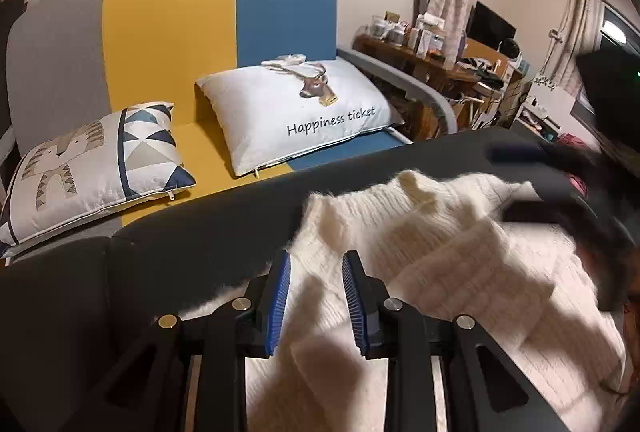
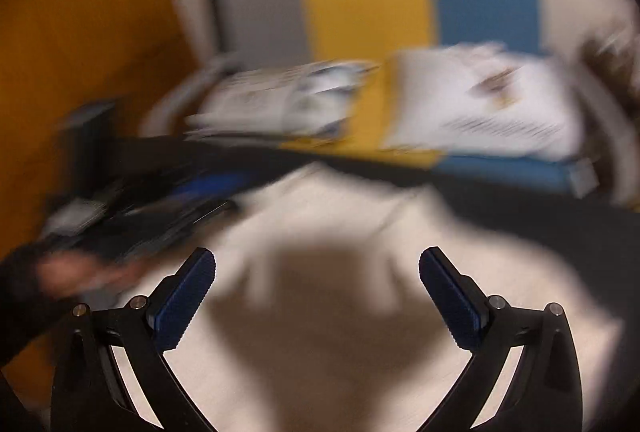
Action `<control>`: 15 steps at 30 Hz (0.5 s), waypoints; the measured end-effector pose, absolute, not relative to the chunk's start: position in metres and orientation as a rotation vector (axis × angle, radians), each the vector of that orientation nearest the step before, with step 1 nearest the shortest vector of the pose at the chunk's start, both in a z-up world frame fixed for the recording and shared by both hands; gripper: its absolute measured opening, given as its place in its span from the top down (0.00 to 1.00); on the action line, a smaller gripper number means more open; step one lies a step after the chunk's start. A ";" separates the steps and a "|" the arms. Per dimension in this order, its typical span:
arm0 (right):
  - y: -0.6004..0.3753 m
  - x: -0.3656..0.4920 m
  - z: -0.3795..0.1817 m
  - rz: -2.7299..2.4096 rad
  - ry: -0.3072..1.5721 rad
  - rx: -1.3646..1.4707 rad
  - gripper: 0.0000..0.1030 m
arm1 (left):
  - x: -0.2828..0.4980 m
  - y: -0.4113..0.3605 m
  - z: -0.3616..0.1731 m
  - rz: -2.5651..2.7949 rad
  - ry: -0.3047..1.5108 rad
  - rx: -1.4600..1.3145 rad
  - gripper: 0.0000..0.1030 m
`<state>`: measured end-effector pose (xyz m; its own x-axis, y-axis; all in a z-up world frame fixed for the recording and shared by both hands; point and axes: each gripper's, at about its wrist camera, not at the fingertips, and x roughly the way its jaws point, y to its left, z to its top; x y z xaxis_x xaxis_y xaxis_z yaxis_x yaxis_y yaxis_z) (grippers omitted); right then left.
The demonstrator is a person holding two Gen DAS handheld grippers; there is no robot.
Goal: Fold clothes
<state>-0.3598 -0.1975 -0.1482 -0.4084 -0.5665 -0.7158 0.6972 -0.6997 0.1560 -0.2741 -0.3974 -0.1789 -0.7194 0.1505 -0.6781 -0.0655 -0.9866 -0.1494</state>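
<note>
Cream ribbed-knit sweater [image 1: 460, 264] is lying bunched on the dark table [image 1: 208, 228], in front of the tri-colour sofa [image 1: 172, 32]. Left gripper [image 1: 314, 296] is hovering over the sweater's near edge, blue pads partly apart; whether they pinch any fabric, cannot tell. Right gripper [image 2: 318, 296] is hanging over the sweater with jaws spread wide, holding nothing; that view is motion-blurred.
</note>
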 end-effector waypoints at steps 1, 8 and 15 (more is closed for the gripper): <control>-0.210 -0.367 -0.149 -2.139 0.254 1.007 0.00 | -0.270 -0.396 -0.177 2.796 -0.179 -1.087 0.73; -0.283 -0.383 -0.197 -2.152 0.639 1.161 0.00 | -0.292 -0.400 -0.194 2.689 -0.237 -1.237 0.74; -0.256 -0.396 -0.203 -2.260 0.528 1.240 0.00 | -0.292 -0.418 -0.205 2.705 -0.439 -1.289 0.79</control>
